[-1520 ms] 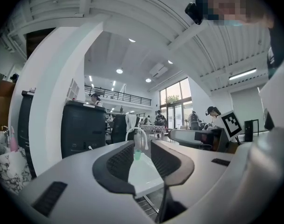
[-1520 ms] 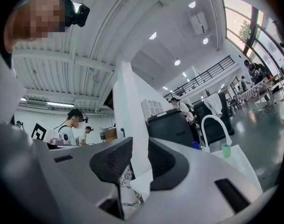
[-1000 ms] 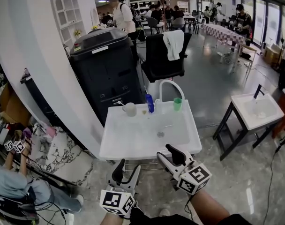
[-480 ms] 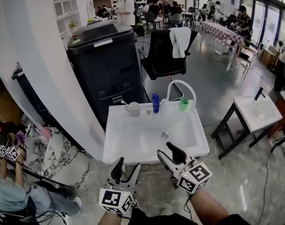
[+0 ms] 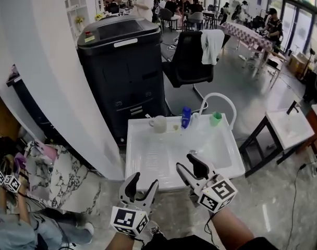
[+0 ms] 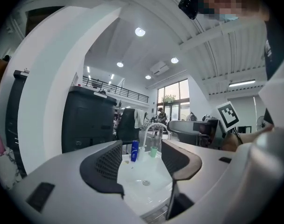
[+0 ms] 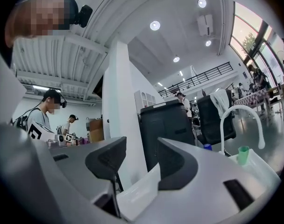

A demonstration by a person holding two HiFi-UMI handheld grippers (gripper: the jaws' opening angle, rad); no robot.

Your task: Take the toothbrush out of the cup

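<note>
White cup, thin handle likely toothbrush, well ahead of jaws on washbasin far edge. Washbasin nearer than 1 s ago: approach ongoing. Left gripper, right gripper: jaws spread, empty.

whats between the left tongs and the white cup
Only bare sink surface lies between the left tongs, open at its near edge, and the white cup; the head view shows it.

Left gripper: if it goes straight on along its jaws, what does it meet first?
Most likely the white sink. The left gripper has open, empty jaws that frame its basin. The blue bottle and green cup stand further back on the far rim. Depth is hard to judge.
</note>
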